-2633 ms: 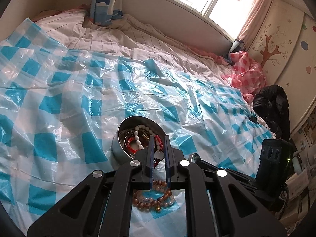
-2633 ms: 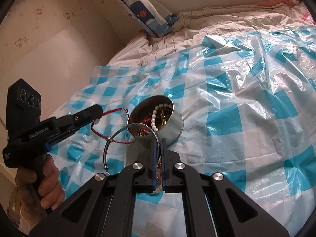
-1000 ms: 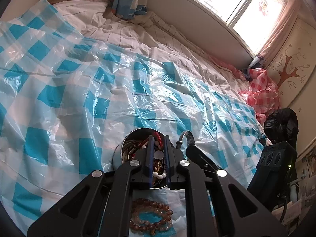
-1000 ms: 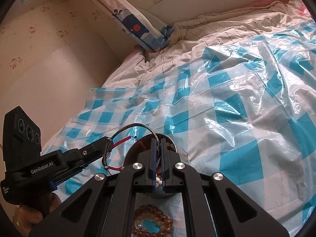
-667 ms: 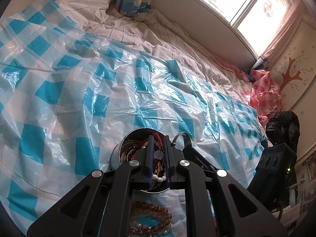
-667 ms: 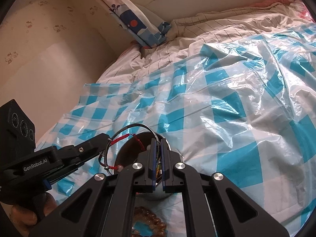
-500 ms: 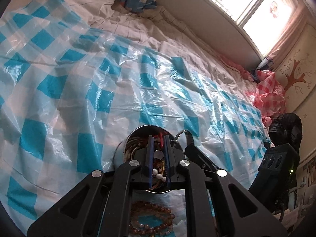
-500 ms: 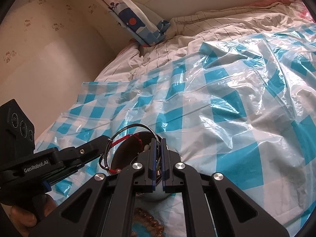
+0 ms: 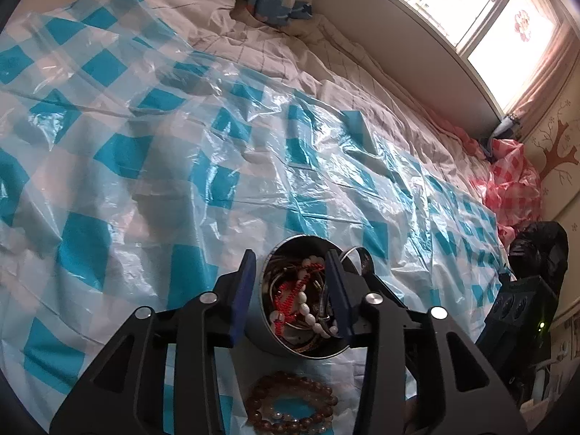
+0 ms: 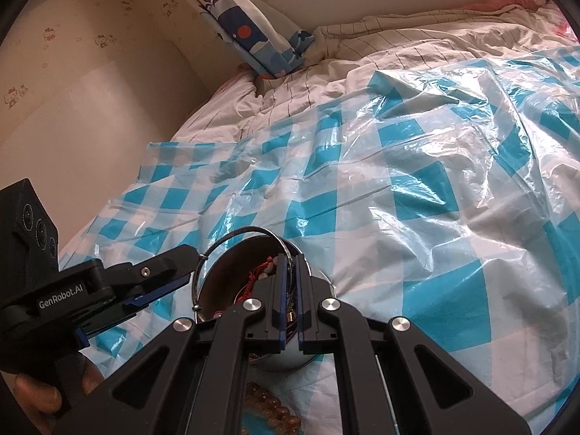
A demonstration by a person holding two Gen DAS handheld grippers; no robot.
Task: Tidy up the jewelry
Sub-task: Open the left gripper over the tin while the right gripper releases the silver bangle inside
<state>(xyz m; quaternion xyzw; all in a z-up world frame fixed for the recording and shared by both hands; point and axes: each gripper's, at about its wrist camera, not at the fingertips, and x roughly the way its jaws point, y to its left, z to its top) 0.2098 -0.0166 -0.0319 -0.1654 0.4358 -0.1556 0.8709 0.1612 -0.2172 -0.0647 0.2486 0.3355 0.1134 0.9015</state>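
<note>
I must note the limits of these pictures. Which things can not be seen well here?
- Right wrist view: brown bead bracelet mostly hidden behind the right gripper.
- Right wrist view: whether its pads clamp the silver bangle; the spot is hidden.
- Left wrist view: tangled pieces in the metal tin cannot be counted.

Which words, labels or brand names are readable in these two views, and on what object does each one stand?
"GenRobot.AI": white letters on the black body of the left gripper, seen in the right wrist view.
The small printed figures on the wallpaper are pictures, with no readable text.
The papers at the right edge of the left wrist view are too small to read.
</note>
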